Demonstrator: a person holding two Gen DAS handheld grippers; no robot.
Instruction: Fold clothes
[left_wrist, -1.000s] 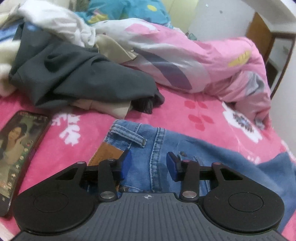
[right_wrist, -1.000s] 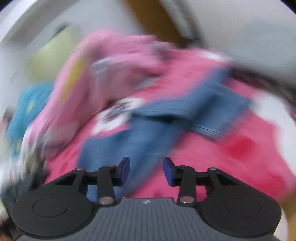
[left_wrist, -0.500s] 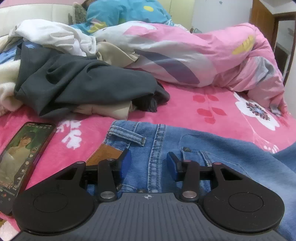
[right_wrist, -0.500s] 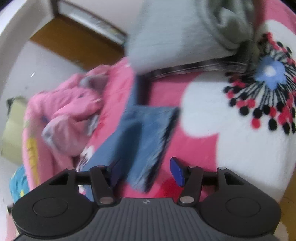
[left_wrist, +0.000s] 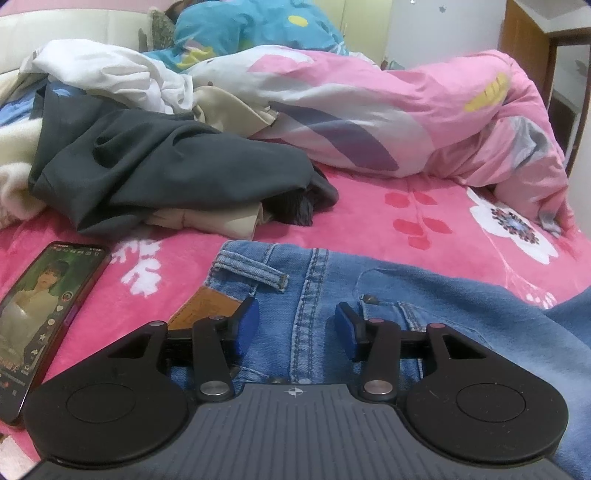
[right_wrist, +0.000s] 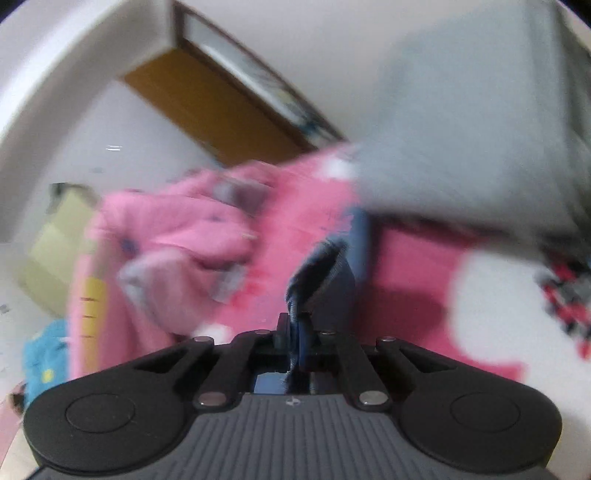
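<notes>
On bed: left gripper (left_wrist: 295, 325) jaws open over jeans (left_wrist: 424, 306) | right gripper (right_wrist: 295, 332) jaws pinching blurred denim hem

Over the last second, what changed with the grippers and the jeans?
Right gripper went from open above the jeans to shut on a denim edge. Left gripper stayed open over the waistband, its view tilting up slightly. Phone and dark garment unmoved.

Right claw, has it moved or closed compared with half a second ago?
Yes. The right claw is now shut on the jeans hem, having been open, and the wooden door frame has shifted, so it moved.
</notes>
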